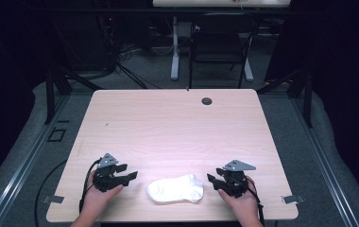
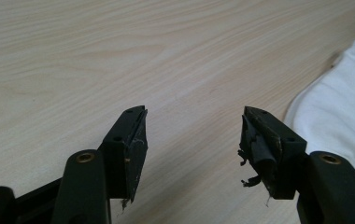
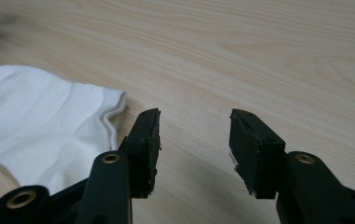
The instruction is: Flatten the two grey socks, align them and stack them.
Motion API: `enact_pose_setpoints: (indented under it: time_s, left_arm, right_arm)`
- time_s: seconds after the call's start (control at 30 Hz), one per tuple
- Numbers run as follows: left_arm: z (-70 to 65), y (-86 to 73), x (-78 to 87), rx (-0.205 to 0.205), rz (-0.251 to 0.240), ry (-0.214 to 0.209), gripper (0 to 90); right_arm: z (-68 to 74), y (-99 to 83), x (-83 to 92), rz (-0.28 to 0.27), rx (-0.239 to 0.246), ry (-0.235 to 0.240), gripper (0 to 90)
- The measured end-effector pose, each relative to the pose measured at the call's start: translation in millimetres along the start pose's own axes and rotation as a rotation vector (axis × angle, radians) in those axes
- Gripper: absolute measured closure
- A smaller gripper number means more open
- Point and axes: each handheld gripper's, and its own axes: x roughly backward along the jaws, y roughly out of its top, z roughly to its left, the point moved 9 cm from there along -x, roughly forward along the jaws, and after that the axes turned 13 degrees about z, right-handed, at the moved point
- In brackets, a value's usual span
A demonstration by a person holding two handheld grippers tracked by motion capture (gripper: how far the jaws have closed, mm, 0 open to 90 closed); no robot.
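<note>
Tabletop (image 1: 177, 123) of pale wood grain carries one thing in the high view: a white sock (image 1: 175, 189), lying flat and slightly crumpled close to the near edge, about midway between the two near corners. The left gripper (image 1: 131, 176) sits on the tabletop just left of the sock, held in the person's left hand (image 1: 99, 196), its jaws pointing toward the sock without touching it. The right gripper (image 1: 211, 178) sits just right of the sock in the right hand (image 1: 239, 198), jaws likewise aimed inward and apart from the fabric. A small dark round grommet (image 1: 207, 100) is set in the tabletop near the far edge. Beyond the far edge, a black chair (image 1: 220, 45) stands on the floor.

In the left gripper view, the left gripper (image 2: 193, 135) has its jaws spread wide with bare wood between them; the sock (image 2: 339, 121) lies at the right, just beside the right-hand jaw.

In the right gripper view, the right gripper (image 3: 195, 140) is also spread, nothing between the jaws; the sock (image 3: 40, 126), its hemmed cuff nearest, lies at the left, just beside the left-hand jaw.
</note>
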Motion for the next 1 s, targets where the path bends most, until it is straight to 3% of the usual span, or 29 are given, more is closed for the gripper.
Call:
enact_pose_setpoints:
  time_s: [0.23,0.43,1.0]
  left_arm:
    - [11.3,-1.3,-1.7,0.059,0.0,-0.009,41.0]
    - [17.1,-2.2,-0.6,0.104,-0.005,-0.026,41.0]
    - [13.4,-2.3,-4.4,0.093,0.007,-0.029,39.9]
  right_arm:
    - [-13.2,-2.6,-1.4,-0.002,-0.042,-0.028,53.0]
    - [-16.5,-4.6,-2.2,-0.004,-0.068,-0.032,53.0]
    - [-12.5,-2.9,-3.6,-0.002,-0.045,-0.026,52.6]
